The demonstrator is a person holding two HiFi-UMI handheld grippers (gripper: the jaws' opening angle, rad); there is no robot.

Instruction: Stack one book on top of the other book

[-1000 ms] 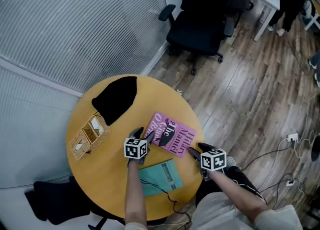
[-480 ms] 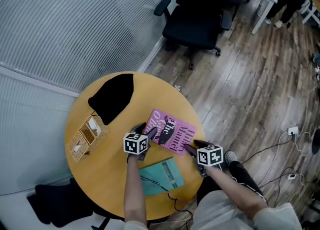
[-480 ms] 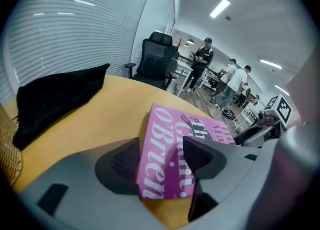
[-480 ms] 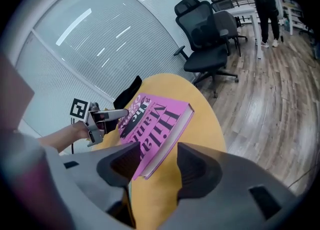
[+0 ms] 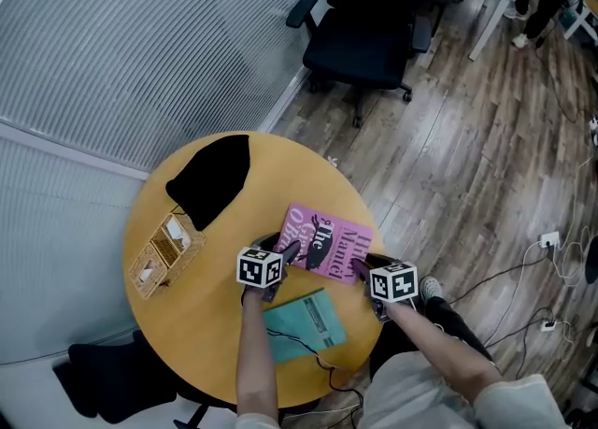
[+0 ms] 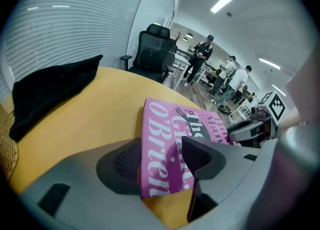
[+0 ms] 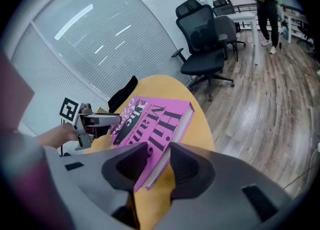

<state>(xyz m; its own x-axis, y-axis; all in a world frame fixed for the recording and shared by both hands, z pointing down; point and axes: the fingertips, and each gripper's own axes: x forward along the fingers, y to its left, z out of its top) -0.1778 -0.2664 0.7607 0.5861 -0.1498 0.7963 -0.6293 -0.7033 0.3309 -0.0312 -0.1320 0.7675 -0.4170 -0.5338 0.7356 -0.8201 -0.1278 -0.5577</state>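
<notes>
— Left gripper (image 6: pixel 165 160) is clamping one near corner of the pink book (image 5: pixel 329 242), and the right gripper (image 7: pixel 157 166), whose jaws have just been closing, is pinching the other.

— So the book's lying on the yellow table (image 5: pixel 201 310), just beside the teal book (image 5: pixel 301 324)?

— Yes. I'm worrying about those corner-only grips: the far end may be sagging or slipping once lifted. A black cable (image 5: pixel 304 350) is crossing the teal book too, so the stack could be rocking.
</notes>
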